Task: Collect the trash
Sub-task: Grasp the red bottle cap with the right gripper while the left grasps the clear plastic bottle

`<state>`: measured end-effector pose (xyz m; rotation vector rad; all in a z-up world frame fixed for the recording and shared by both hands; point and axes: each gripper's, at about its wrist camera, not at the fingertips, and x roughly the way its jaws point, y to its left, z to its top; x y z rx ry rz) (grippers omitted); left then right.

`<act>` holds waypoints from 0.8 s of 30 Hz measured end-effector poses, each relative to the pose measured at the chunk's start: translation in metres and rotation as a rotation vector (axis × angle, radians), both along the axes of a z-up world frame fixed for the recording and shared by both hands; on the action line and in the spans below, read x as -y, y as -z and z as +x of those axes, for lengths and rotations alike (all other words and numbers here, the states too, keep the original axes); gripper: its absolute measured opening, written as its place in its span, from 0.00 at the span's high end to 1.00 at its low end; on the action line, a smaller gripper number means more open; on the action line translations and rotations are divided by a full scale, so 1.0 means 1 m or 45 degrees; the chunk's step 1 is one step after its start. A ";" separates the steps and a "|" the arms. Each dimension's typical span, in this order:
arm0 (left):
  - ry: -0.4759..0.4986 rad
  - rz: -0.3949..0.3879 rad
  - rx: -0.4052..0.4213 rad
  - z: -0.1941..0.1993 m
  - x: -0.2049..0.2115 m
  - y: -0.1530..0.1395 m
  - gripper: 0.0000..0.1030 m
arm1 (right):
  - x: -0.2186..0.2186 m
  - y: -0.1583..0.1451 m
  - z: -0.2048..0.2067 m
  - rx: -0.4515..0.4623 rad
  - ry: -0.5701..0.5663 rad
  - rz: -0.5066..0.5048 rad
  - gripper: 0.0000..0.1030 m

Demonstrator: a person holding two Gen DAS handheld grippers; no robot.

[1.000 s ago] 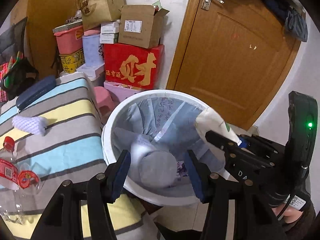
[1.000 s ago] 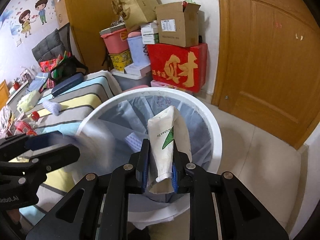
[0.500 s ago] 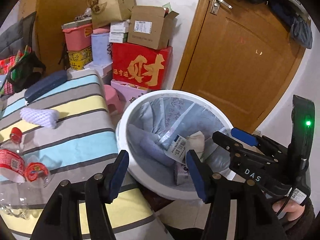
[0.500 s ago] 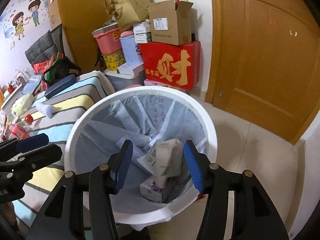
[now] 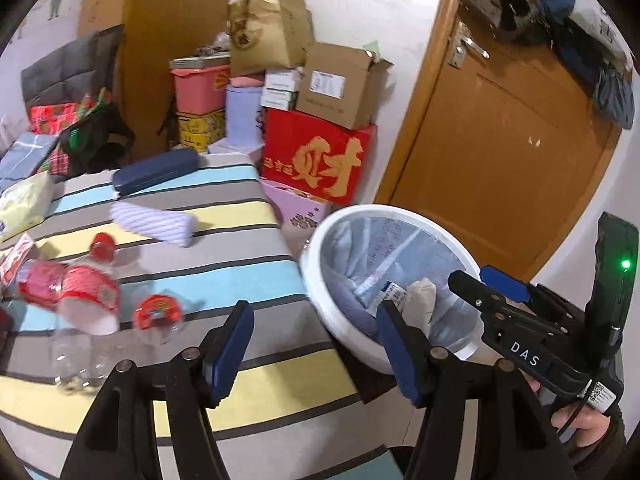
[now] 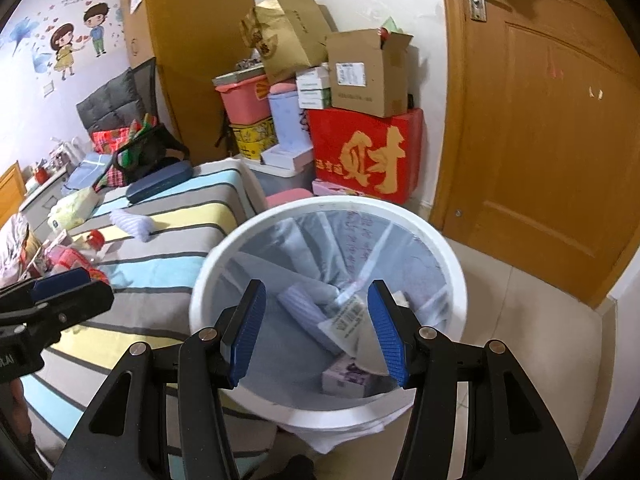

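The white bin (image 6: pixel 460 276) with a bag liner stands beside the striped bed (image 5: pixel 224 280). Over the bin hangs my right gripper (image 6: pixel 316 300), open and empty. Below it in the liner lies a white pouch (image 6: pixel 348 316) on a small purple box (image 6: pixel 348 376). My left gripper (image 5: pixel 314 320) hovers over the bed's edge, left of the bin (image 5: pixel 320 248); its jaws are opening with nothing between them. On the bed lie a crushed red-labelled bottle (image 5: pixel 80 296), a red cap (image 5: pixel 103 240), a clear bottle piece (image 5: pixel 158 312) and a white foam sleeve (image 5: pixel 156 222).
A dark blue case (image 5: pixel 156 170) and a pale yellow pack (image 5: pixel 24 204) lie farther back on the bed. Stacked boxes, among them a red one (image 5: pixel 320 160), stand against the wall behind the bin. A wooden door (image 6: pixel 540 140) is at the right.
My right gripper opened and the white pouch dropped into the bin. My left gripper swung left, from over the bin to over the bed's edge, its jaws widening a little.
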<state>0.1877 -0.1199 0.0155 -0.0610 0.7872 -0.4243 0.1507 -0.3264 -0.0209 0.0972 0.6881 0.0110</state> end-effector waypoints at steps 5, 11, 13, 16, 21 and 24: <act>-0.077 0.008 0.015 -0.010 -0.031 -0.002 0.38 | -0.014 -0.001 -0.002 0.010 -0.024 0.020 0.47; -0.210 0.000 0.056 -0.022 -0.075 -0.008 0.38 | -0.035 -0.003 -0.005 0.028 -0.068 0.056 0.47; -0.246 -0.017 0.062 -0.025 -0.091 -0.010 0.38 | -0.044 -0.002 -0.005 0.029 -0.089 0.060 0.47; -0.295 -0.021 0.069 -0.027 -0.112 -0.010 0.38 | -0.058 -0.001 -0.004 0.027 -0.115 0.061 0.47; -0.353 -0.011 0.052 -0.027 -0.141 -0.003 0.38 | -0.075 0.002 -0.002 0.013 -0.137 0.057 0.47; -0.379 -0.015 0.027 -0.023 -0.157 0.004 0.37 | -0.085 0.003 0.000 0.009 -0.161 0.068 0.47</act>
